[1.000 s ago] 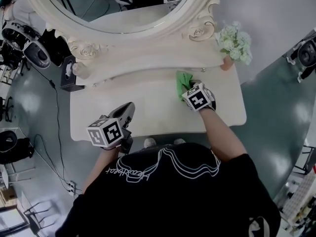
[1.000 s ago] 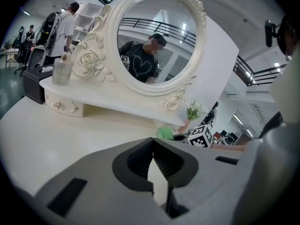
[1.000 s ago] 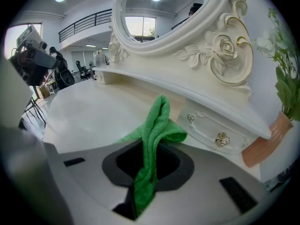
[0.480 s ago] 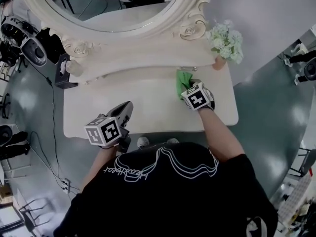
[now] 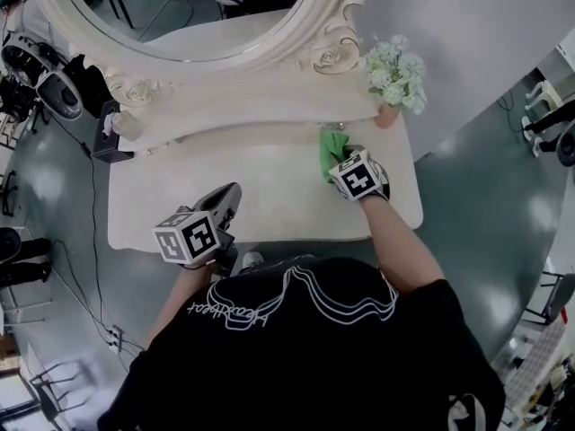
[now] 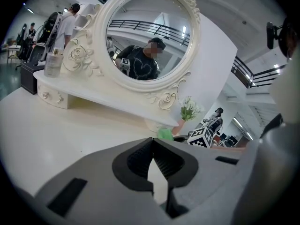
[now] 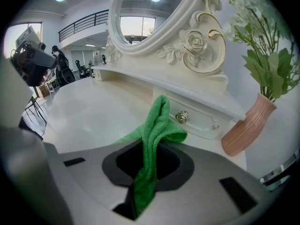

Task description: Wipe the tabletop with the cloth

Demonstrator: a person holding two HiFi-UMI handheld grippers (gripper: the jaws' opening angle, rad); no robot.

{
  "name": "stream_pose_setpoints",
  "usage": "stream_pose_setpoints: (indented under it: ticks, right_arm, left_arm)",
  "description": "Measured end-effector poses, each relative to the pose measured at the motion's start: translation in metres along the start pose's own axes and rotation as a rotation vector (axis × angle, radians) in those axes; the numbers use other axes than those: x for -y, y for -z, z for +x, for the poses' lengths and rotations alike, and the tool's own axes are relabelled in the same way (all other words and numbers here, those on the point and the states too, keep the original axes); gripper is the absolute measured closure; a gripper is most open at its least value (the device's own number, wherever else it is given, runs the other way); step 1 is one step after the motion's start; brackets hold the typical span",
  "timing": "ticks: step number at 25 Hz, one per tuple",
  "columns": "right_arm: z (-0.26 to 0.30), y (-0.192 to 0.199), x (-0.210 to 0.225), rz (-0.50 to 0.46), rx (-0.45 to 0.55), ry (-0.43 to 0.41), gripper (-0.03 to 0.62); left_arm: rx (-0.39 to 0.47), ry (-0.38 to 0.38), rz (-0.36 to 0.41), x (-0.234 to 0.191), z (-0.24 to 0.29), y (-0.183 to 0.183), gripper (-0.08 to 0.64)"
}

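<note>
cloth [image 5: 333,151] 1 | tongs 2 (left tongs [image 5: 232,192], right tongs [image 5: 347,156]) | mirror [image 5: 180,16] 1 | vase [image 5: 386,116] 1 | table [image 5: 269,180] 1

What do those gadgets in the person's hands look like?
The left hand-held gripper and right hand-held gripper are grey, with dark ribbed pads and a white cube of black square markers each. The person wears a black T-shirt with white line print.

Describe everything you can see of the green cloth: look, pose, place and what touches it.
The green cloth looks like soft, fluffy microfibre, bunched into a thick fold. The right gripper is shut on its lower part; the free end stands up beyond the jaws and curls over at the top. A flap spreads left and seems to rest on the white tabletop, at its back right, near a drawer knob.
</note>
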State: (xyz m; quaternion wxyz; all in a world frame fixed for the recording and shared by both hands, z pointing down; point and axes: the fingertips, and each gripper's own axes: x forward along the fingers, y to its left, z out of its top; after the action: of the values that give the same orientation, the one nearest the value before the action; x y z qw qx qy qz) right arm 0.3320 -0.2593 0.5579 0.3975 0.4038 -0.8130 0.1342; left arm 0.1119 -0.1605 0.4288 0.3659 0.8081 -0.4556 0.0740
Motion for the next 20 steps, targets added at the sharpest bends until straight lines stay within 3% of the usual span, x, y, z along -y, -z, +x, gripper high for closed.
stream_pose_setpoints:
  ticks: [20]
  right_arm:
    - [-0.029,0.043,0.054,0.038,0.004,0.071,0.538]
  left_arm:
    - [-0.028,0.057,0.027,0.044,0.038,0.010,0.556]
